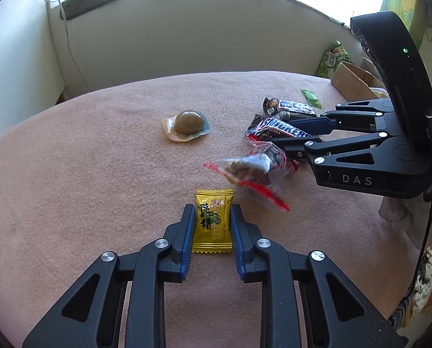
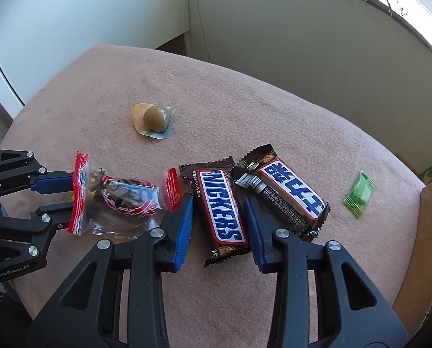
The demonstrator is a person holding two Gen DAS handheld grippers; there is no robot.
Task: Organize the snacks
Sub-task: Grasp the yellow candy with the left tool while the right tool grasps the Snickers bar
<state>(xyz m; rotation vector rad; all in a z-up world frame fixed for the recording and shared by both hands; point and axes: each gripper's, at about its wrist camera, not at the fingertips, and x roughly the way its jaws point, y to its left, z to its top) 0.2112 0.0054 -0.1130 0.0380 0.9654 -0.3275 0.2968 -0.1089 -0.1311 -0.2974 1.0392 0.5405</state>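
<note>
Barely begun: left gripper (image 1: pixel 213 220) pinches yellow candy (image 1: pixel 213 221), right gripper (image 2: pixel 219 217) clamps Snickers bar (image 2: pixel 220 207); egg pack (image 2: pixel 153 120), green sachet (image 2: pixel 359 193), second bar (image 2: pixel 288 194) remain scattered on the pink cloth (image 2: pixel 245 101).

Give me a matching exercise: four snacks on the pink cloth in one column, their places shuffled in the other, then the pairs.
1. yellow candy packet
2. Snickers bar with English lettering
3. green packet
4. round brown sweet

A. alone, far side of the pink cloth
B. between the fingers of the right hand-held gripper
C. nearest the cardboard box
D. between the fingers of the left hand-held gripper

Pairs: 1-D, 2-B, 3-C, 4-A
</note>
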